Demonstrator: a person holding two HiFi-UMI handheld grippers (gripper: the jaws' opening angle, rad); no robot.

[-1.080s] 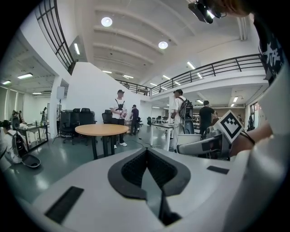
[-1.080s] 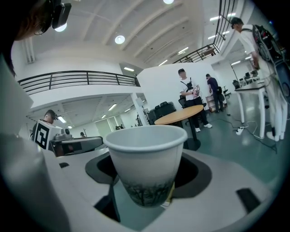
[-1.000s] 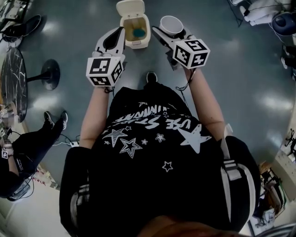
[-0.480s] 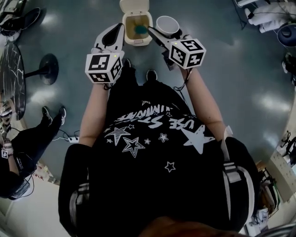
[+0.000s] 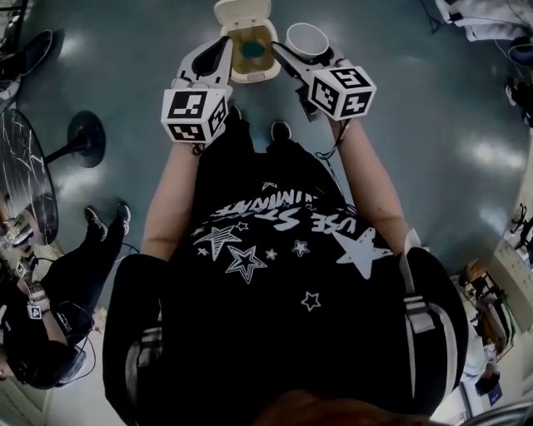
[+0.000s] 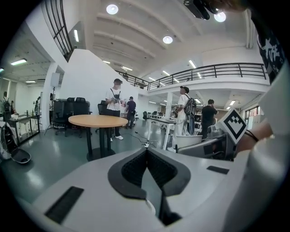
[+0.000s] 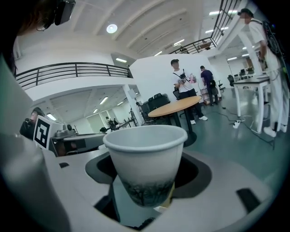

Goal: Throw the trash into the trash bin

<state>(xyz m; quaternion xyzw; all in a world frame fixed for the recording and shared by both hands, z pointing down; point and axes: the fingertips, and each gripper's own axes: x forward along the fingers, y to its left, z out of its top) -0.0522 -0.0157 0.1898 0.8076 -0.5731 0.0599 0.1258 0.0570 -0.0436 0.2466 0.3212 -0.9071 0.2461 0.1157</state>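
1. Closer to the trash bin (image 5: 265, 73) than a second ago, both of them: left gripper (image 5: 218, 52) now level with its left rim, right gripper (image 5: 293, 60) just off its right rim. Stepped up behind it too, one shoe (image 5: 281, 130).
2. Right tongs: spread wide and clamped on the lower wall of a paper cup (image 7: 146, 158), upright, mouth up. Left tongs: pressed together, nothing between.
3. Carried clear of the floor (image 5: 416, 100), just beside the bin's right edge and not yet over the opening, as judged from above. Tipped back at the far edge, the lid (image 5: 240, 10); already lying inside, something teal (image 5: 252, 50).
4. Likely ways to go wrong:
   - Letting go now probably drops the cup onto the floor along the right wall, for want of a last shift leftward.
   - With a mouth that looks little wider than the cup, an off-centre drop may catch the rim and bounce out.
   - Gripped low on a tapered wall, so may tilt or slip; squeezing harder may crush it.
   - Brushing the left rim could shove a light bin or knock the lid shut; same from the near shoe.
5. Plenty of bare floor right of the bin and beyond it. Well apart at the left: a table base (image 5: 83, 137) and a bystander (image 5: 67, 274).
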